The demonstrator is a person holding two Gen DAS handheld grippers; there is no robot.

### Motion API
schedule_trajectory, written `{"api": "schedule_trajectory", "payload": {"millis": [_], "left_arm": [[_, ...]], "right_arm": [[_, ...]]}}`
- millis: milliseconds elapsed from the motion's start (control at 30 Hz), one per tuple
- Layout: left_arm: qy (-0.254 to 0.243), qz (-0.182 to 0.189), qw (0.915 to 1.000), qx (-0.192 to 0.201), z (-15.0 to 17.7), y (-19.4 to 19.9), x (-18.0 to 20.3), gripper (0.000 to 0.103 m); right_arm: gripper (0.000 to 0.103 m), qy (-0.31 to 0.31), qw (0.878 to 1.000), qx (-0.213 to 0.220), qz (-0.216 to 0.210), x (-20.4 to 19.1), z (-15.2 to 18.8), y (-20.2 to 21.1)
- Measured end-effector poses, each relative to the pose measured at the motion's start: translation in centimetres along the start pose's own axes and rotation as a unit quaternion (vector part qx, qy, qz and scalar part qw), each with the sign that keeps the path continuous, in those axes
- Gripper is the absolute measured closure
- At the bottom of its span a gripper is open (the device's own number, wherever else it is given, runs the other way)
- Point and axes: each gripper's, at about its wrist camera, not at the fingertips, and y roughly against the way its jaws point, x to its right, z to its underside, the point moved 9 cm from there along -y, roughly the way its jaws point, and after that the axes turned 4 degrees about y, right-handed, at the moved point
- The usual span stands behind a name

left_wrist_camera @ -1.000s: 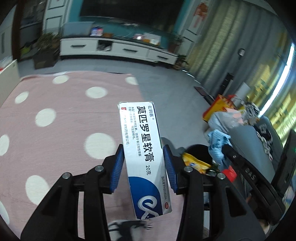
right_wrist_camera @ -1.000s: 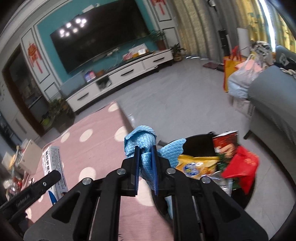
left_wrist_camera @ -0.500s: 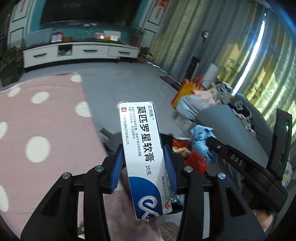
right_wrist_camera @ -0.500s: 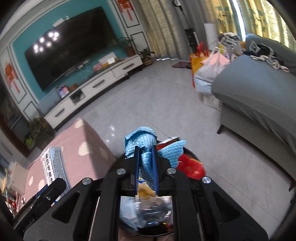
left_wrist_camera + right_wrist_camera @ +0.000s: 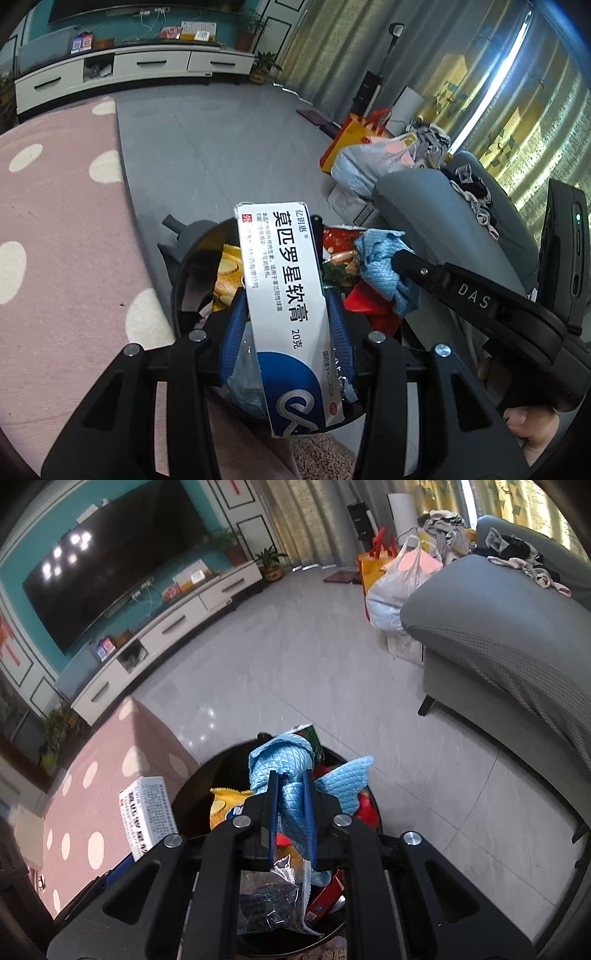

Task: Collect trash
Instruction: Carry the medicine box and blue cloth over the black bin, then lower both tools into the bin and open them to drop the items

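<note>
The white-and-blue box is pinched between the pads of the left gripper, hanging over the black bin. Beside it, the right gripper is pressed tight on a crumpled blue cloth, also above the bin. The bin is already heaped with wrappers, so either piece may slide off the pile or catch the rim and land on the pink dotted rug or the grey floor.
</note>
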Motion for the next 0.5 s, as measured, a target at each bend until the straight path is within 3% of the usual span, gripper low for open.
{"api": "schedule_trajectory", "payload": {"millis": [500], "left_arm": [[0.003,0.005,0.9991,-0.043,1.4,-3.0,-0.2,0.058]], "right_arm": [[0.088,0.018,0.998,-0.062,-0.004,-1.2,1.4,-3.3]]}}
